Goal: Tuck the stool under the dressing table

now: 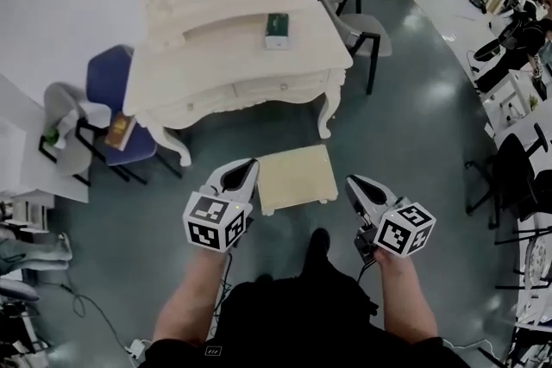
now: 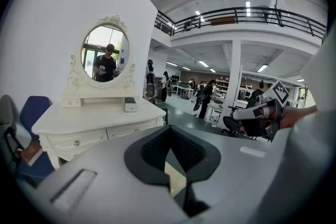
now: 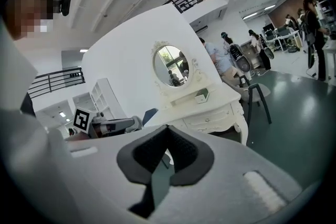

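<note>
The left gripper [image 1: 248, 165] and right gripper [image 1: 354, 183], fingers pressed together and empty, flank the cream stool [image 1: 297, 178], which stands on the floor [image 1: 405, 125] just short of the dressing table [image 1: 241, 56], not yet beneath it. A skewed shove could jam it against the table's curved front leg [image 1: 326, 121].

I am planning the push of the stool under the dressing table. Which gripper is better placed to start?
Probably left. The left gripper sits by the near left corner of the stool; the right gripper is apart from it, with floor between.
</note>
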{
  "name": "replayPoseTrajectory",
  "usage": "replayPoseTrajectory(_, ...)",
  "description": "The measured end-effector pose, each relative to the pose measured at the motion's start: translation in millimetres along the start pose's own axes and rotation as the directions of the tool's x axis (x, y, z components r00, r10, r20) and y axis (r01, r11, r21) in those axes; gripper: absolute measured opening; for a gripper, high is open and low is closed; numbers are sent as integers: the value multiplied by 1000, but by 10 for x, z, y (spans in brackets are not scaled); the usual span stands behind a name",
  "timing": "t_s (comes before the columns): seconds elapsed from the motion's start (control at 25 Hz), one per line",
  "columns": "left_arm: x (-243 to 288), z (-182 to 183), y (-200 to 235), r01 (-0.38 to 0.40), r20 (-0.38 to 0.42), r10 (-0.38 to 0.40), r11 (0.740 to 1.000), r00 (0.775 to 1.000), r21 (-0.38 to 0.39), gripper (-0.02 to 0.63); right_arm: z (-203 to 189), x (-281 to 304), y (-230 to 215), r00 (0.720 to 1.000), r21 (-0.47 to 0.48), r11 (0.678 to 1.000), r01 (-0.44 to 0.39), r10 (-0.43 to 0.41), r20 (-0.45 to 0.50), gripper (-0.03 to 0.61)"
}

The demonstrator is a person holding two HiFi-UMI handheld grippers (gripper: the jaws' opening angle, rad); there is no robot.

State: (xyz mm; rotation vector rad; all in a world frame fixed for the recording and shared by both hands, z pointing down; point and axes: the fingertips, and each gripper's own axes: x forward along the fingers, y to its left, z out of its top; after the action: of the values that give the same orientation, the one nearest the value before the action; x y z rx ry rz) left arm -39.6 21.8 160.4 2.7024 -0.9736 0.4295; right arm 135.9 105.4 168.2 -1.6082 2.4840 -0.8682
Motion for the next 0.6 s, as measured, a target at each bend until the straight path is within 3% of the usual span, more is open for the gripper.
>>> replayPoseTrajectory(0.28, 563, 33, 101, -111, -45, 107, 991, 993, -78, 18, 295, 362, -702, 990, 0, 996, -84, 84, -111, 5)
replayPoseTrajectory(0.6, 718, -241, 249, -187, -74, 177, 970, 981, -158, 18, 26, 826, -855, 956, -2, 988, -157, 151, -251, 5)
